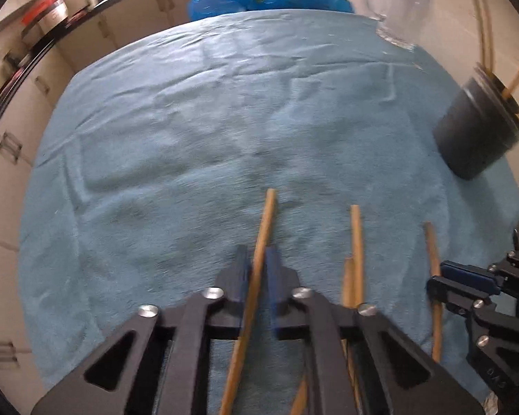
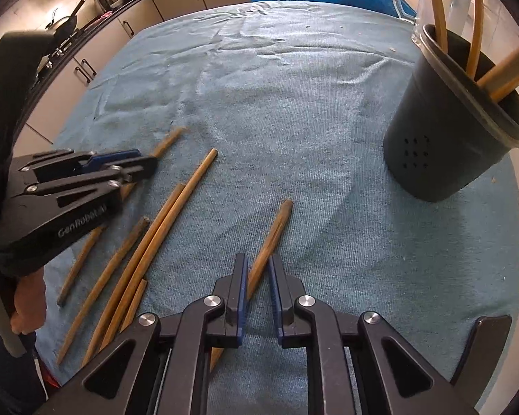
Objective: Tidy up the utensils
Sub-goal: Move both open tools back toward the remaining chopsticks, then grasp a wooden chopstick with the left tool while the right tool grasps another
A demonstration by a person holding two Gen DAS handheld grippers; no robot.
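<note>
My left gripper (image 1: 258,269) pinches a wooden chopstick (image 1: 264,221); my right gripper (image 2: 258,276) narrowly straddles another stick (image 2: 272,235), both near the dark holder (image 2: 446,145).

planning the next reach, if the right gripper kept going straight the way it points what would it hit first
The right gripper points along the chopstick lying between its open fingers; beyond that only blue towel. The black holder stands off right.

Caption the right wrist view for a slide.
Right gripper straddles one wooden stick on the teal cloth, dark holder nearby.
</note>
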